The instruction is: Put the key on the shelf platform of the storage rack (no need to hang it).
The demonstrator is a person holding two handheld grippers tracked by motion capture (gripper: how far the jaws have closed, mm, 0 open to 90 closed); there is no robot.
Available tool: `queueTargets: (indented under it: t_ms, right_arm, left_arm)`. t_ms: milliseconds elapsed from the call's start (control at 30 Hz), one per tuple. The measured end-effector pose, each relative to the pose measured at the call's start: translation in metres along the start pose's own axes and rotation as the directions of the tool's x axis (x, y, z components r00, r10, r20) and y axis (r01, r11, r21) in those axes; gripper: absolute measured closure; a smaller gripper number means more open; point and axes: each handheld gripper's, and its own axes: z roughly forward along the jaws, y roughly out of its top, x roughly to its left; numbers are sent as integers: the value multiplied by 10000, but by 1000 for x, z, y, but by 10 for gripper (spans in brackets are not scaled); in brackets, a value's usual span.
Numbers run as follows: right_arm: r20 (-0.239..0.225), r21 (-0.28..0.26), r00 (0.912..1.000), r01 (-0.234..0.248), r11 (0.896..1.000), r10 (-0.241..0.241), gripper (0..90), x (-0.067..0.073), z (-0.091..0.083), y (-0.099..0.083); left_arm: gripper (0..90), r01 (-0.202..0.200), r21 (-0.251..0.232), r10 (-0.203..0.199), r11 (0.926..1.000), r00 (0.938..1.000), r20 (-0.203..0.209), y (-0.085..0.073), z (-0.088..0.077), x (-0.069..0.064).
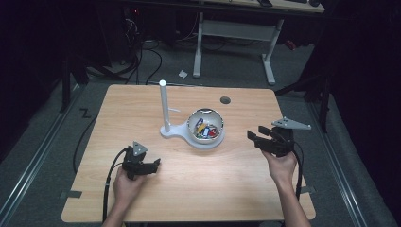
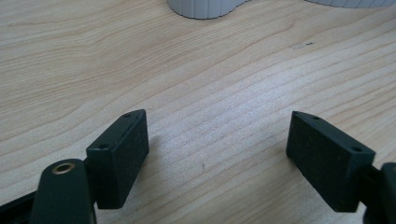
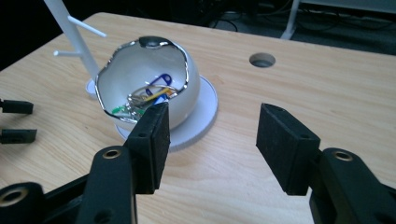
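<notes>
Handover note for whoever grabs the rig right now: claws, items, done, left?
Left claw: open, empty, low over the table, near side, left of the bowl.
Right claw: open, empty, right of the bowl, pointing at it.
Bowl: on its white base beside the pegged stand, small colourful items inside.
Done: nothing hangs on the stand.
Left: likely pick items from the bowl.

The table [image 1: 142, 113] is pale, matt wood grain. The bowl [image 3: 180, 93] is glossy white with a shiny metallic rim on a matt white plastic stand [image 1: 164, 101]. Jaw pads look rough, matt black.
</notes>
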Motion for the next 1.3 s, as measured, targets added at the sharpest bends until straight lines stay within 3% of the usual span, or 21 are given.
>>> queueTargets:
  t_ms: [600,1300]
  right_arm:
    - [161,-360,9990,-413,9985,419,434,-2,-22,-36]
    - [30,-390,9976,-687,9969,688,412,1,-15,-72]
  left_arm:
    - [213,-15,-2,15,10000,10000,5,0,0,0]
    - [213,12,-3,-12,10000,10000,-10,0,0,0]
